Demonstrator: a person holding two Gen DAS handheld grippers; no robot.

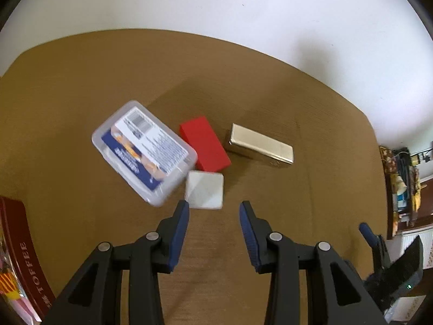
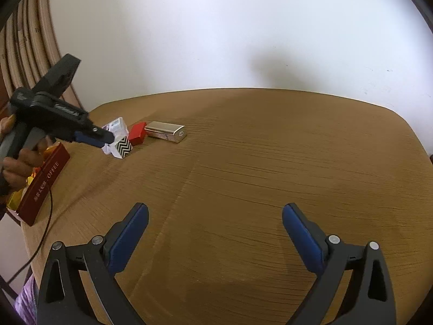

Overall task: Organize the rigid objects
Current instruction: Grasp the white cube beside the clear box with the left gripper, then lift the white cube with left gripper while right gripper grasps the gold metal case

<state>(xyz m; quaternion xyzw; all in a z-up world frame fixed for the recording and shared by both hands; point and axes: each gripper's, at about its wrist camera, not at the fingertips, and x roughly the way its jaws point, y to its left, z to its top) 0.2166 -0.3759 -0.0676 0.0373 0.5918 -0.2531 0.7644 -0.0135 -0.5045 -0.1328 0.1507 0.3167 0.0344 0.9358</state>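
White wall stands behind a brown wooden tabletop with a rounded edge. Four small things sit close together on it. One is a clear plastic box with a blue and white printed label. It touches a red rectangular box on one side. Just in front of the red one lies a small white square box, and in the right wrist view its side shows black and white zigzag stripes. A shiny gold metal case lies flat near the red box, a little apart from it.

At the tabletop's left edge sits a long dark red tin with gold "TOFFEE" letters; what lies beside it is too blurry to name.

The left hand-held gripper hangs over the tabletop right by the white square box, its fingers spread and holding nothing. The right hand-held gripper hovers over bare wood well apart from the boxes, spread wide too.
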